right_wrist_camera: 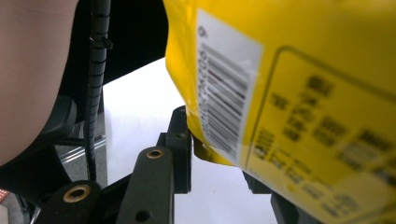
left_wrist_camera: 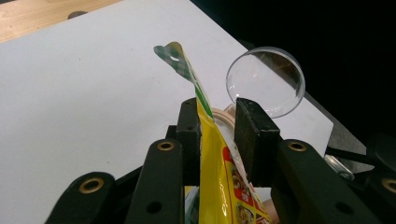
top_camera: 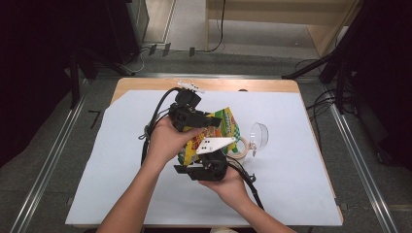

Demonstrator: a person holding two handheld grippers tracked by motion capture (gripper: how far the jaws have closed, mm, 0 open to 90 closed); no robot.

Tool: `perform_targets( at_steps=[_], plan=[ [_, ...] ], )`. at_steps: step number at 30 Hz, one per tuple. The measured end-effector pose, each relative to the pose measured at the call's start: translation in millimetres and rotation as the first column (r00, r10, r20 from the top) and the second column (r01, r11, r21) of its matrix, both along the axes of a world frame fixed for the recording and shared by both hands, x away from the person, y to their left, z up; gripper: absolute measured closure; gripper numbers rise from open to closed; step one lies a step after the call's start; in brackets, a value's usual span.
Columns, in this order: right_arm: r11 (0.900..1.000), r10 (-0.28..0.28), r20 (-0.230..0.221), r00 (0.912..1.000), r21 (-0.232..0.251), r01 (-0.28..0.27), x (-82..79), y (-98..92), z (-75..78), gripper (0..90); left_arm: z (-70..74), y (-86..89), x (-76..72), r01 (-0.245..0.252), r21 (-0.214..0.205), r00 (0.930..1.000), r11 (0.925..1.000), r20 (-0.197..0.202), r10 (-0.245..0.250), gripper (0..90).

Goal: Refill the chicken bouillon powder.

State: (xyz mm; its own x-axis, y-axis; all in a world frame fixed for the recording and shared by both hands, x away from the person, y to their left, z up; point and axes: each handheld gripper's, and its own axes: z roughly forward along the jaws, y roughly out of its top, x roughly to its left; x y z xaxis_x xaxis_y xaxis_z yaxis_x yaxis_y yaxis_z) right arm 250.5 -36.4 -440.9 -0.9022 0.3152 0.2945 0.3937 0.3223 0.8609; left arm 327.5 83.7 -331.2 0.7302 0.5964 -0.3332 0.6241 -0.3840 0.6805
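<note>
Both the left gripper (left_wrist_camera: 217,123) and right gripper (right_wrist_camera: 219,154) sit clamped on the yellow snack pouch (top_camera: 224,127), held aloft, so pulling its top apart seems next.

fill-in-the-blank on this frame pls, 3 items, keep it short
1. Both grippers hold a ____ snack bag.
2. The left gripper has the bag's edge ____ its jaws.
3. A clear round lid lies on the ____ sheet covering the table.

Missing words: yellow; between; white
</note>
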Motion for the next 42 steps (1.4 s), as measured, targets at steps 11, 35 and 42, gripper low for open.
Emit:
perform_targets(
  at_steps=[11,35,42],
  plan=[
    [1.0000,0.002,0.008,1.0000,-0.008,-0.002,0.3,0.9,0.7,69.6,-0.7,1.6,1.5,-0.006,-0.005,0.9999,1.0000,-0.011,0.006,72.0],
    [0.9999,0.004,0.010,0.9999,-0.011,-0.004,0.3,0.7,1.0,69.6,-0.4,1.6,1.1,-0.007,-0.004,0.9999,1.0000,-0.010,0.007,71.8],
    [0.9999,0.004,0.008,1.0000,-0.011,-0.004,0.2,0.8,1.2,69.7,-0.5,1.8,1.3,-0.006,-0.006,0.9999,1.0000,-0.010,0.006,71.8]
  ],
)
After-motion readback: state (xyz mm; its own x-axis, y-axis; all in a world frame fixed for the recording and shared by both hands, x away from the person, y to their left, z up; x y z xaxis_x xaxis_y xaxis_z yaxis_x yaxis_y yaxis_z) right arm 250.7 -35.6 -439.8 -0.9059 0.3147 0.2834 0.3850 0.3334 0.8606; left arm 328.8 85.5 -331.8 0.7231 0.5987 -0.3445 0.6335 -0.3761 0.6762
